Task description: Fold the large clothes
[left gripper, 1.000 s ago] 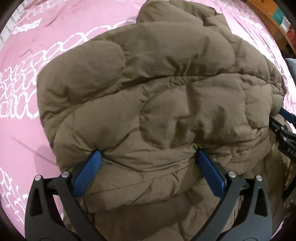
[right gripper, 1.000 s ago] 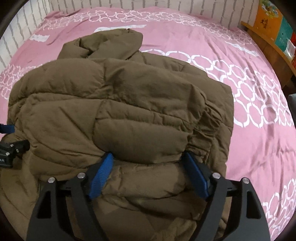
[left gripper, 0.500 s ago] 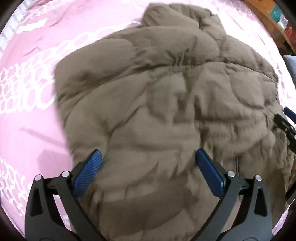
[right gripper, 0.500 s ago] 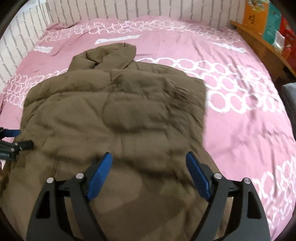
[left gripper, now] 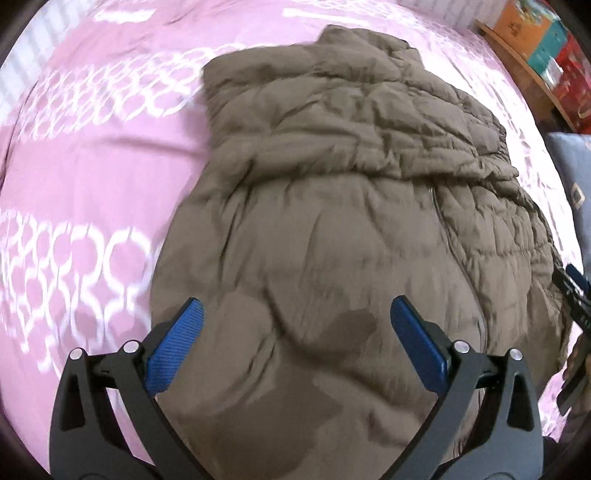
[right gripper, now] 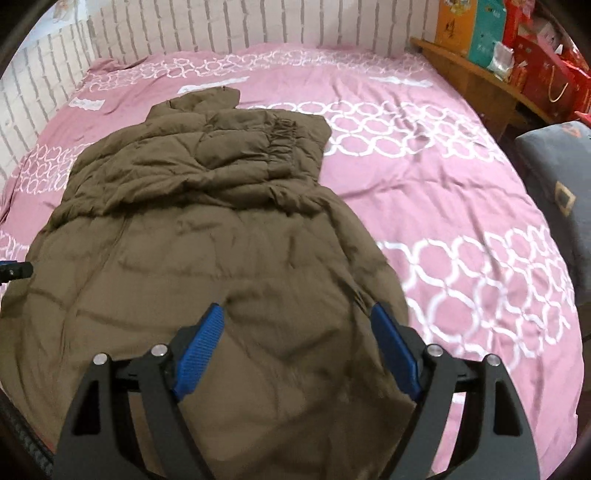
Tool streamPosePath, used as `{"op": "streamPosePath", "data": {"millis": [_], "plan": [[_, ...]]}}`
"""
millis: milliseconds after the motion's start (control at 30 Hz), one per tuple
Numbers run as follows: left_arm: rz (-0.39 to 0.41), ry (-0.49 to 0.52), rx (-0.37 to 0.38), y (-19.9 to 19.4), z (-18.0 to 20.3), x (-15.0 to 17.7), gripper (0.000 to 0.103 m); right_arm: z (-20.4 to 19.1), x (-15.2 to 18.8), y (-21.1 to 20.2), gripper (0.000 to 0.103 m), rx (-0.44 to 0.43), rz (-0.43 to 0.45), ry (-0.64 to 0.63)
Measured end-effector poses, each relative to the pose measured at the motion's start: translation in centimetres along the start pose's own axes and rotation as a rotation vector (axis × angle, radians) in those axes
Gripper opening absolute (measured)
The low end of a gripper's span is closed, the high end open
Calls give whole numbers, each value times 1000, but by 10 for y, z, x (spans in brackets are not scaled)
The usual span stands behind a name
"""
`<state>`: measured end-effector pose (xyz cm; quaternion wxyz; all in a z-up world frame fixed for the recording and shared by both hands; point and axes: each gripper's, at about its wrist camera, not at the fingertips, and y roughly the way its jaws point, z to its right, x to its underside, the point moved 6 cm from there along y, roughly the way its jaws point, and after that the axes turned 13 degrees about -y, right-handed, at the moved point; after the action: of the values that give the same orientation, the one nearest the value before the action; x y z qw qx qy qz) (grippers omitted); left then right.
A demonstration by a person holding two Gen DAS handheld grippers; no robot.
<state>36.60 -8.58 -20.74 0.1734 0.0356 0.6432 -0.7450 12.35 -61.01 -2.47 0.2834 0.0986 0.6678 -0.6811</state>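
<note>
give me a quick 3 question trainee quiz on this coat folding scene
1. True or false: the left hand-held gripper is shut on the brown puffer coat.
2. What does the coat lie on? A) a wooden floor B) a pink bedspread C) a chair
3. Fill in: behind the bed stands a white ____ wall.

Key: 1 false, both the left one and the right hand-held gripper hang open above it; 2 B; 3 brick.
</note>
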Motion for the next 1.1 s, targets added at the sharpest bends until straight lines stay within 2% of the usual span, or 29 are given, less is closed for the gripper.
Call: {"op": "streamPosePath", "data": {"millis": [100, 200, 367, 433, 667, 733, 867, 1000, 1100], "plan": [[-7, -11, -3, -3, -13, 14, 100, 1, 16, 1, 82, 1, -19, -11], [3, 26, -61, -4, -23, 30, 100, 0, 25, 6, 82, -2, -33, -29], [-72, 85, -155, 24, -27, 54, 100, -16, 38, 25, 86, 48, -98, -169], [-63, 103, -174, 27, -24, 55, 100, -19, 42, 30, 88, 62, -110, -203], [-80, 64, -140, 39, -26, 57, 100, -18, 48, 35, 93, 42, -139, -170], [-85, 57, -128, 37, -39, 58, 100, -17, 50, 36, 94, 33, -146, -161], [-82, 63, -135, 36, -43, 62, 100, -18, 53, 34, 96, 16, -175, -154], [-97, 57, -141, 28, -43, 66, 100, -18, 54, 27, 96, -16, -204, -188], [-104, 25, -113, 16, -45, 65, 100, -11, 51, 16, 96, -35, -183, -179]]}}
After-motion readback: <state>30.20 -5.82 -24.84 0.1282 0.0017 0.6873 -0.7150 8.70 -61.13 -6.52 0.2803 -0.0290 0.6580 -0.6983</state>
